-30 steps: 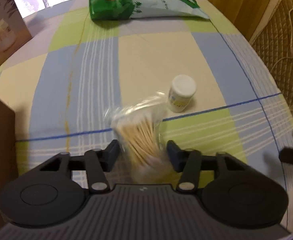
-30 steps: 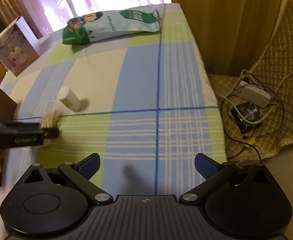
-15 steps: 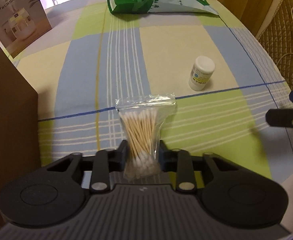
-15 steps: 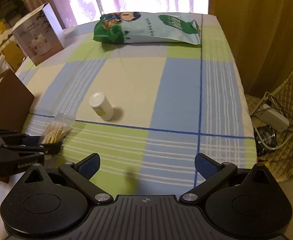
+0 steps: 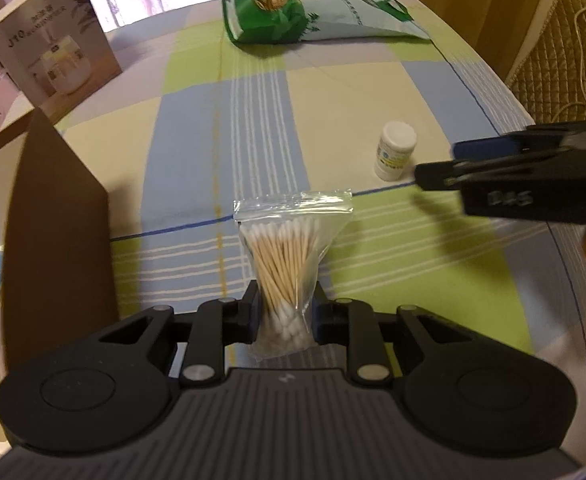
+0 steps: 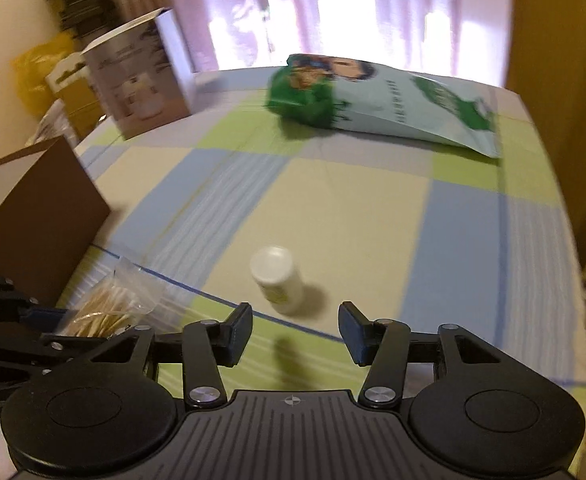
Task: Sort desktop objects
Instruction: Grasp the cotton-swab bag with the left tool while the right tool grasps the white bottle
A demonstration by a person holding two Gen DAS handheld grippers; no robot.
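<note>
With its two pads pressed tight on the lower end of a clear bag of cotton swabs (image 5: 287, 276), the left tool (image 5: 285, 316) holds the bag pinched at its waist, its zip-seal top pointing away over the checked cloth of the desk (image 5: 433, 280). Just to the left stands the flap of a brown cardboard box (image 5: 59, 216), a likely destination, though the pictures do not confirm that. To the right, the right tool (image 6: 296, 330) has just been closing from wide to about half open; nothing sits between its pads, and it holds nothing. A small white bottle (image 6: 279, 278) stands upright on the desk just beyond its fingertips, in line with the gap but not yet touched. Farther back, a green and white snack bag (image 5: 313, 14) lies flat near the far edge, and a white product box (image 5: 53, 40) stands at the back left corner. The sorting looks to be at an early stage: one item is gripped but not yet put away, the bottle appears next in line, and the snack bag lies untouched.
</note>
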